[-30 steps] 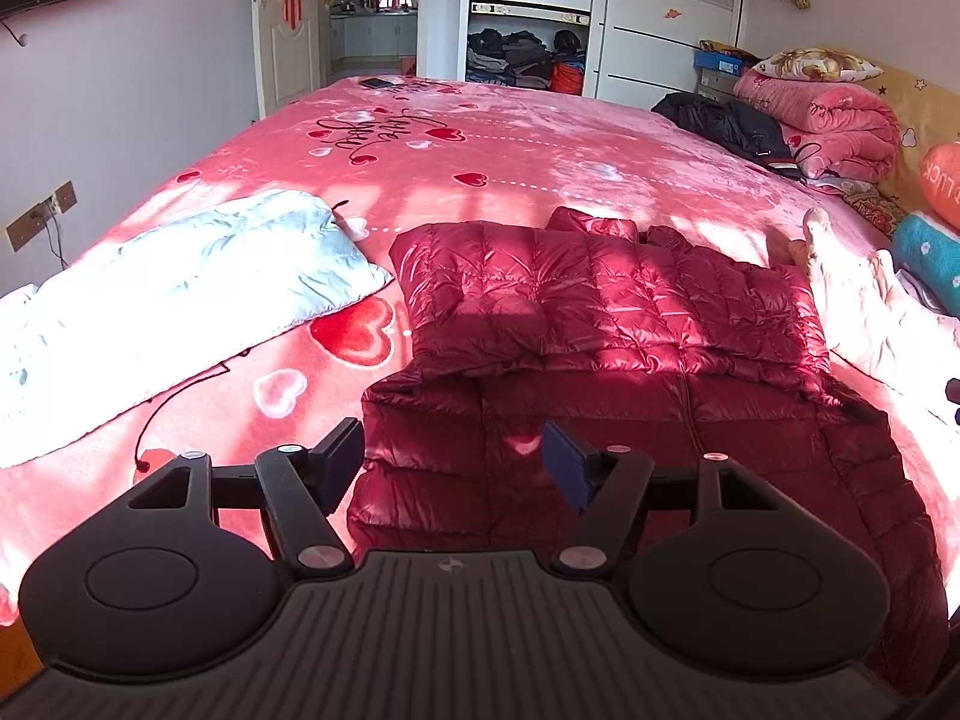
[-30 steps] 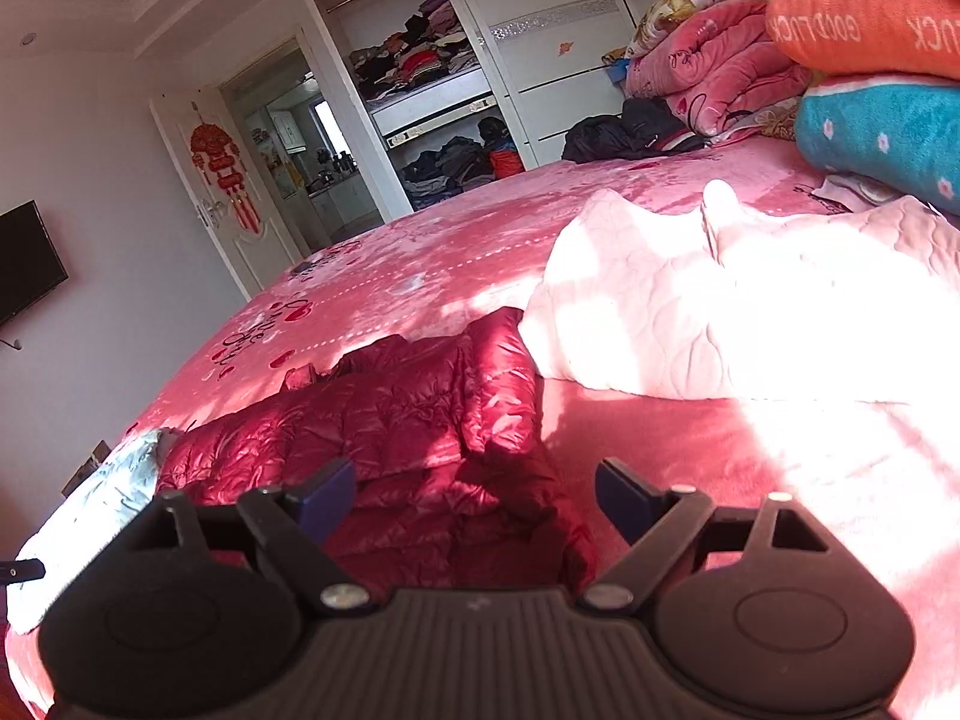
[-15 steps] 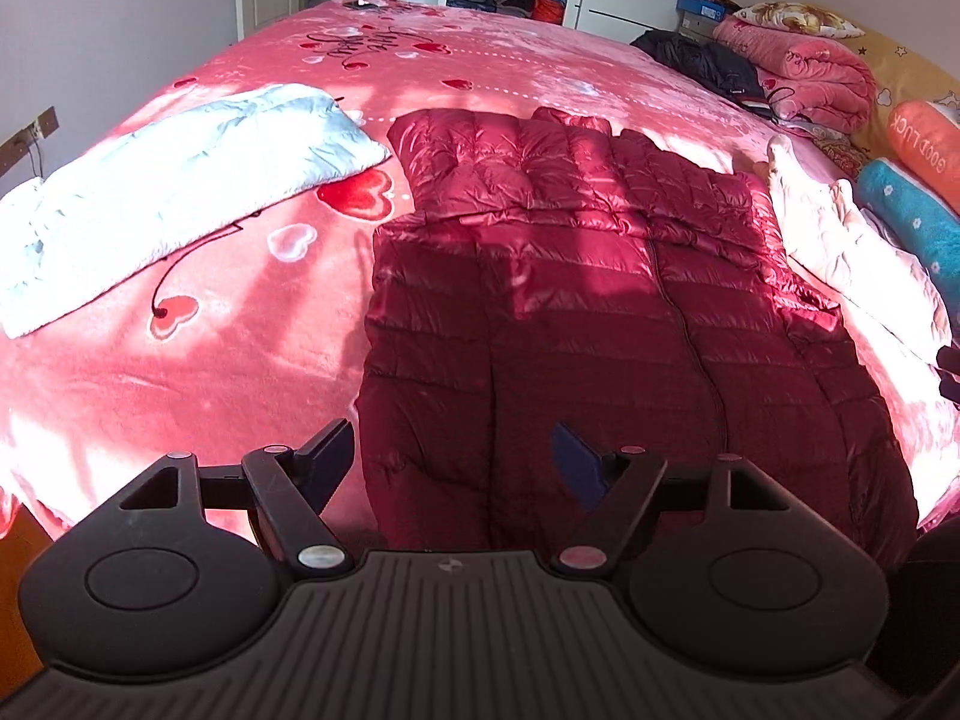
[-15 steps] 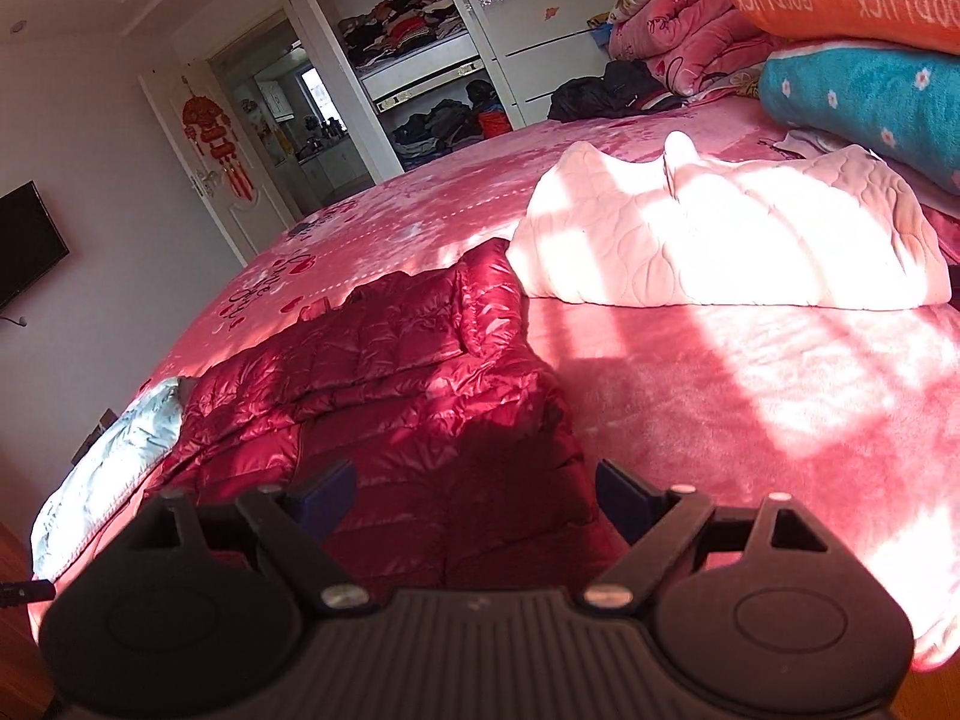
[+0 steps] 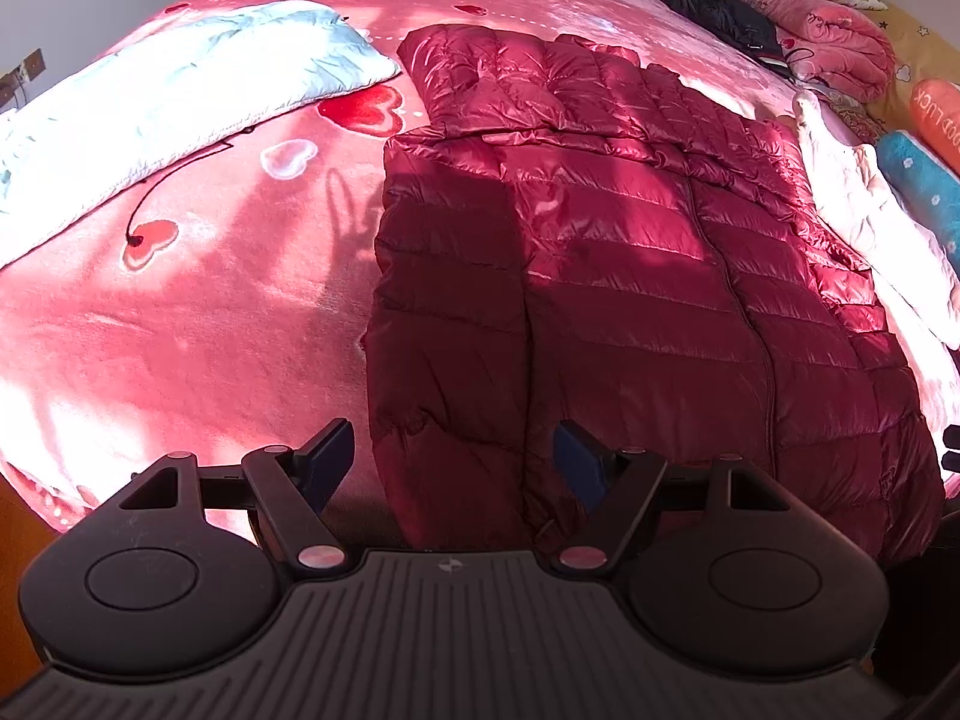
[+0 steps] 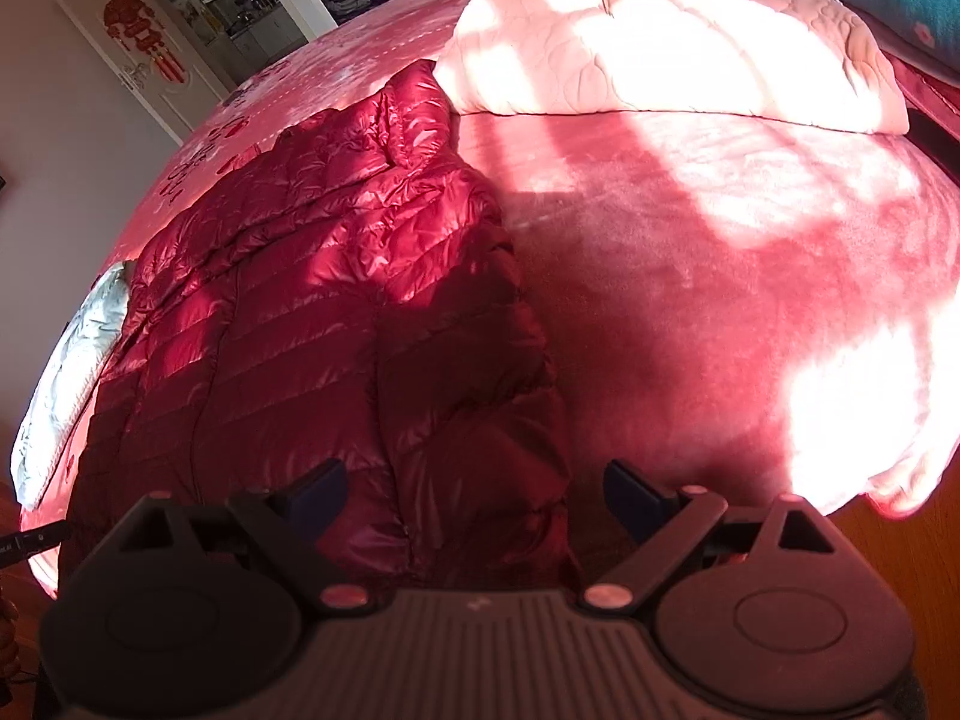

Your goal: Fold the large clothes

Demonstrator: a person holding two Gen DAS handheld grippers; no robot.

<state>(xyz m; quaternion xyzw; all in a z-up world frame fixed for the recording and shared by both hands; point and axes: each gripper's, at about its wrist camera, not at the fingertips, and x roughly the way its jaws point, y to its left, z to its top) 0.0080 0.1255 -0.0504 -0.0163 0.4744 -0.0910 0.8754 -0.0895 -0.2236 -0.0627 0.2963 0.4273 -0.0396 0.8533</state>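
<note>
A dark red quilted down jacket [image 5: 630, 252] lies spread flat on the pink bed, zipper up, its hem toward me and its top part folded over at the far end. It also shows in the right wrist view [image 6: 336, 312]. My left gripper [image 5: 453, 459] is open and empty, held above the jacket's near left hem corner. My right gripper [image 6: 474, 489] is open and empty, above the near right hem corner.
A pink bedspread with hearts [image 5: 198, 312] covers the bed. A folded pale blue garment [image 5: 168, 102] lies at the left. A folded pale pink quilted garment [image 6: 672, 54] lies right of the jacket. Pillows and blankets [image 5: 840, 42] are stacked at the far right. The wooden floor [image 6: 900, 540] shows past the bed's edge.
Both grippers have risen and tilted downward, so the whole jacket and the bed's near edge now show. Both stay open and empty. The jacket has not moved.
</note>
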